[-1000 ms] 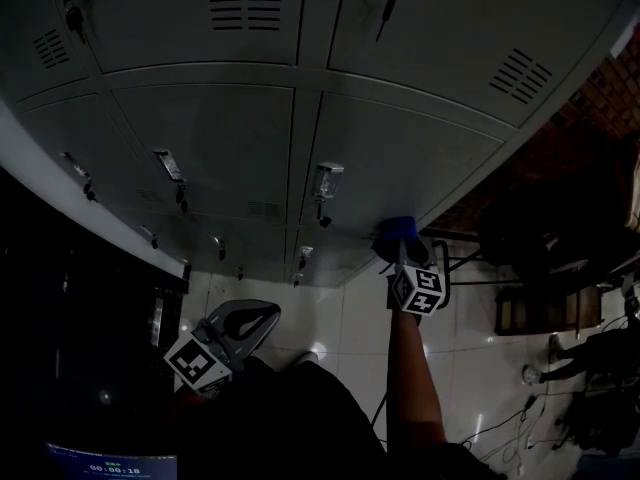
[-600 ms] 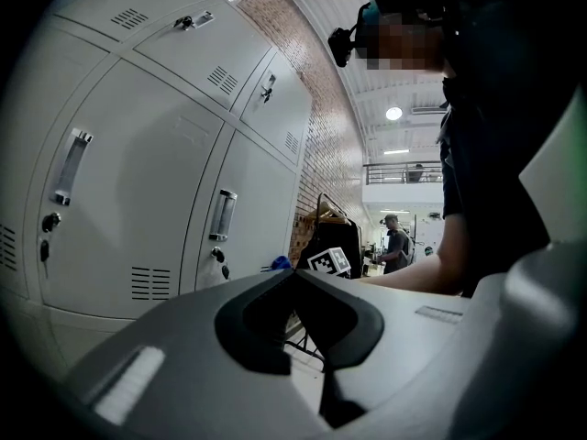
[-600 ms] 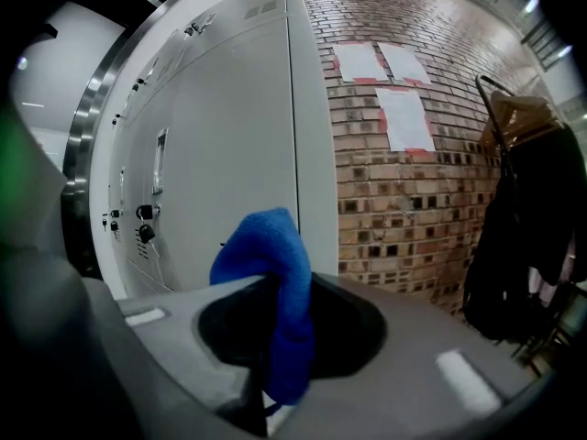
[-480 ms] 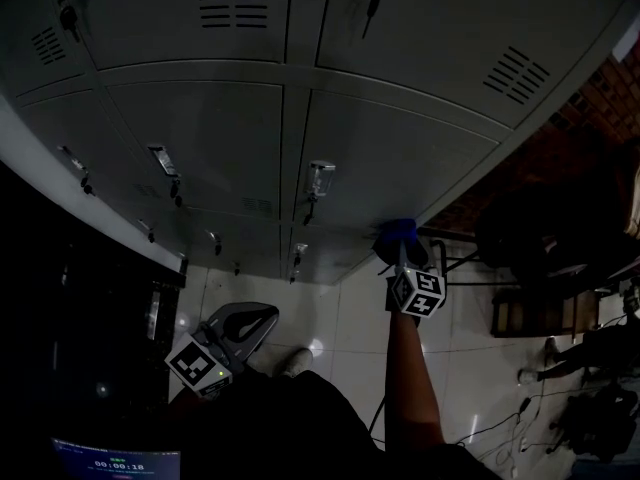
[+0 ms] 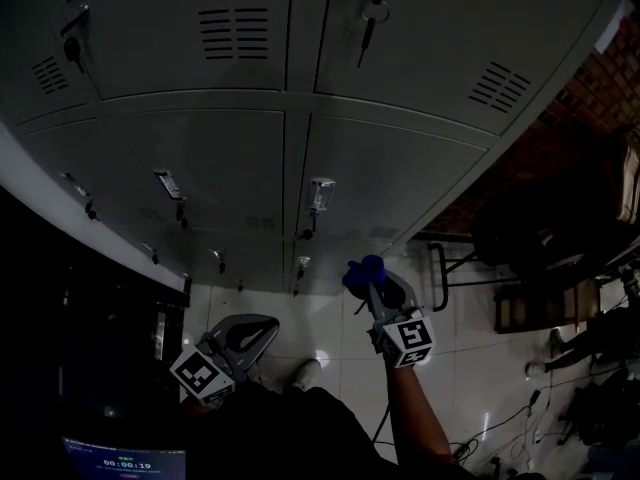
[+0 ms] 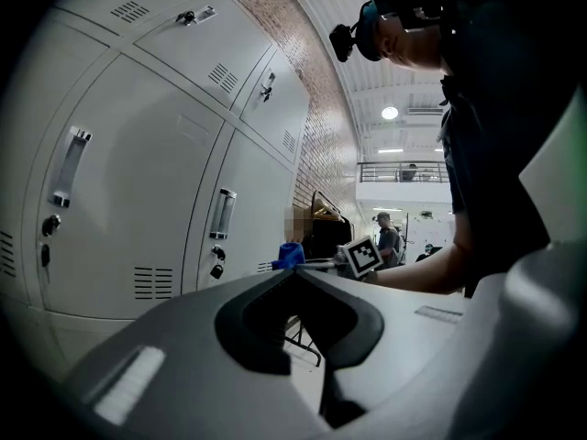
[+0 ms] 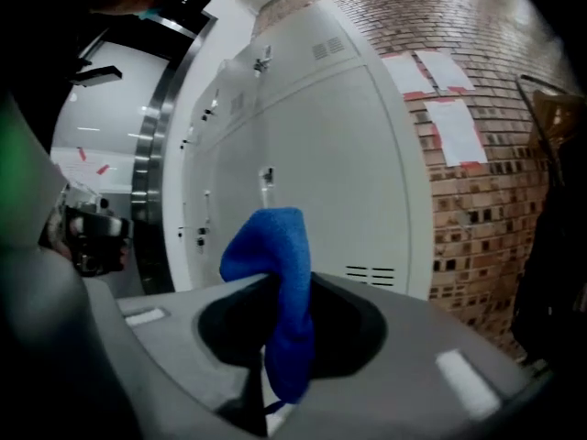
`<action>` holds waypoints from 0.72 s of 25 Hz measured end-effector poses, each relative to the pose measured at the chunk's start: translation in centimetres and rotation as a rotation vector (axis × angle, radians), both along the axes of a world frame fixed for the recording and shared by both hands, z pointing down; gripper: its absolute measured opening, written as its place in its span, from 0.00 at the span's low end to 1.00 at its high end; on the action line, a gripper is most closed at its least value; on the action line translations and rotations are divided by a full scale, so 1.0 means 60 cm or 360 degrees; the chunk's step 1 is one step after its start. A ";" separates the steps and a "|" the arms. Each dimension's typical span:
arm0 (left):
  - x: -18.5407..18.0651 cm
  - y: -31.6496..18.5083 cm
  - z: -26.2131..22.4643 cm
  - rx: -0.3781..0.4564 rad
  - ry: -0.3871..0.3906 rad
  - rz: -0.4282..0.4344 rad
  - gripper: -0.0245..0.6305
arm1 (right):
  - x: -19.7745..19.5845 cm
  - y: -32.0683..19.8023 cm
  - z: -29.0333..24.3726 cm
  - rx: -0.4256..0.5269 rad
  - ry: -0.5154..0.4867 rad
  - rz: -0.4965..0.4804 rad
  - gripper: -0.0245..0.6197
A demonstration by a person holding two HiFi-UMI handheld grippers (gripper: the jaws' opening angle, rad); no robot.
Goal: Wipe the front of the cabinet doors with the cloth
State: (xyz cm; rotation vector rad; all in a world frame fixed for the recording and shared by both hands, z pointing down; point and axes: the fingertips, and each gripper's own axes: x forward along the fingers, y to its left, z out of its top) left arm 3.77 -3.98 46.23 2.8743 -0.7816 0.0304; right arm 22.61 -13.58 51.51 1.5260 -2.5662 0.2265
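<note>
We hold the right hand-held gripper [image 5: 371,281] out low in front of the cabinet doors [image 5: 390,168]. Its jaws are pressed together on the blue cloth [image 5: 362,271]. In the right gripper view the cloth [image 7: 282,273] bunches above the closed jaws and hangs down through the gripper [image 7: 275,356], with the pale doors [image 7: 321,154] beyond it. We cannot tell whether the cloth touches a door; in the head view it sits by the lowest row of doors, near the right-hand end of the cabinet.

The left hand-held gripper [image 5: 258,328] hangs lower and nearer to us, over the tiled floor [image 5: 340,318], well apart from the cloth. In its own view the jaws [image 6: 295,278] meet at the tips with nothing between them, and the doors [image 6: 138,181] stand to its left.

A brick wall [image 7: 495,62] with 2 pale sheets stuck on it runs beside the cabinet.
</note>
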 end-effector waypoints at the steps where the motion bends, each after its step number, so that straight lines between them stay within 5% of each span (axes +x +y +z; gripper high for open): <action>1: -0.007 0.000 -0.005 -0.0003 -0.0006 0.0009 0.04 | -0.031 0.021 -0.012 0.0016 0.0017 -0.0082 0.15; 10: -0.067 0.003 -0.049 0.0064 0.0036 0.0060 0.04 | -0.252 0.149 -0.151 0.0159 -0.0050 -0.0486 0.15; 18: -0.090 0.003 -0.074 0.0097 0.0069 0.0073 0.04 | -0.288 0.169 -0.174 0.0148 -0.0010 -0.0509 0.15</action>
